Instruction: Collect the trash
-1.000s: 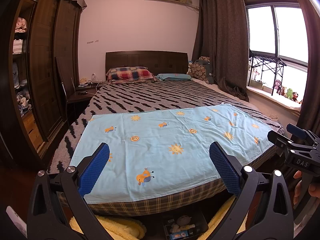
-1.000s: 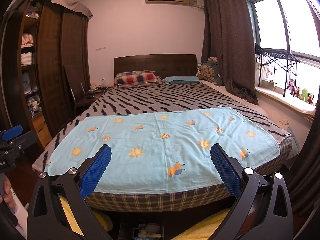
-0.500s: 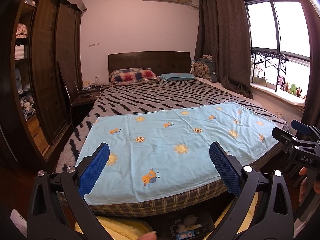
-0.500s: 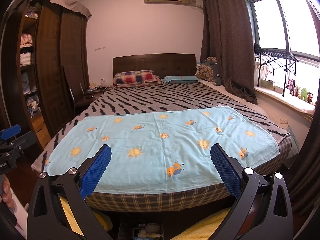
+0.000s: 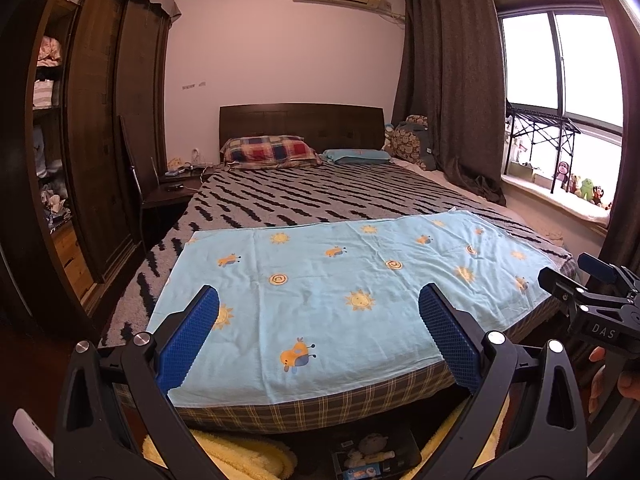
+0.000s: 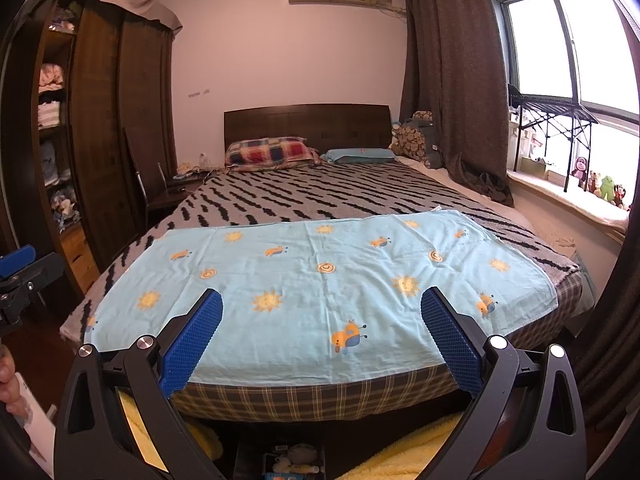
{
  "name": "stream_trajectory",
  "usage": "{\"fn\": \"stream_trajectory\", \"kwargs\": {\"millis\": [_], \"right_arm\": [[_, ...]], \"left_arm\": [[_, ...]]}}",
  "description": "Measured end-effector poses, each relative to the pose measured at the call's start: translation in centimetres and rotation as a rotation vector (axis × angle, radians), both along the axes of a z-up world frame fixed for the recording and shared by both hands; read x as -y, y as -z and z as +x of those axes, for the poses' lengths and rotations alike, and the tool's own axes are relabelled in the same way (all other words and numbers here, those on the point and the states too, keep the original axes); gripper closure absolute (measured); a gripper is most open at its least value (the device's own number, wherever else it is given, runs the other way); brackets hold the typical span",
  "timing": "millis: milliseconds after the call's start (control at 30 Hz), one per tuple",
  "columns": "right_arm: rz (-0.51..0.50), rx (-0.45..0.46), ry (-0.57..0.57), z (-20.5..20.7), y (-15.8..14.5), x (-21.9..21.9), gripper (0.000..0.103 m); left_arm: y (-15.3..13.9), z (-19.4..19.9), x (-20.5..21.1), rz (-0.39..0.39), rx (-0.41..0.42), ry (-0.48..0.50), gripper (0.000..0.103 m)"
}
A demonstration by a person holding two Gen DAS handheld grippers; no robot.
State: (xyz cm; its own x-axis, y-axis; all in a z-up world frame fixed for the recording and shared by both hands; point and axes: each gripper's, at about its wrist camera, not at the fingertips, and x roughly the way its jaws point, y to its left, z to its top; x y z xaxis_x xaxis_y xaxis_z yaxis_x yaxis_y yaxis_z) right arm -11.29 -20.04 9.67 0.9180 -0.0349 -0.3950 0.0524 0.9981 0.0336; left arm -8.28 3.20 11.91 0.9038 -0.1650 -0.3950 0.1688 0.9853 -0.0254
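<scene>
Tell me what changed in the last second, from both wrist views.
The left claw swung slightly left: the bed and the right claw slid rightward in its view. Nothing was grasped or released. Both claws stayed open and empty, the right claw barely shifted, and the blue sheet lies flat as before.

Space ahead of both tongs was blocked low by the bed (image 5: 320,412); the blue sheet (image 6: 320,280) top was left unobstructed.

A light blue sun-print cloth (image 5: 340,296) was spread across the foot of the zebra-striped bed (image 5: 320,200); a dark wooden wardrobe (image 5: 100,140) was positioned left, window (image 5: 560,60) right.
</scene>
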Motion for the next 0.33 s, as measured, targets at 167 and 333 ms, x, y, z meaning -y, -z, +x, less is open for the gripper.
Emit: {"fn": "stream_trajectory", "kwargs": {"millis": [167, 333], "right_arm": [[0.001, -0.001, 0.001, 0.03, 0.02, 0.01, 0.003], [-0.004, -0.007, -0.003, 0.13, -0.02, -0.06, 0.003]], "left_arm": [[0.08, 0.27, -0.03, -0.011, -0.019, -0.002, 0.008], [0.22, 0.43, 0.08, -0.008, -0.026, 0.001, 0.008]]}}
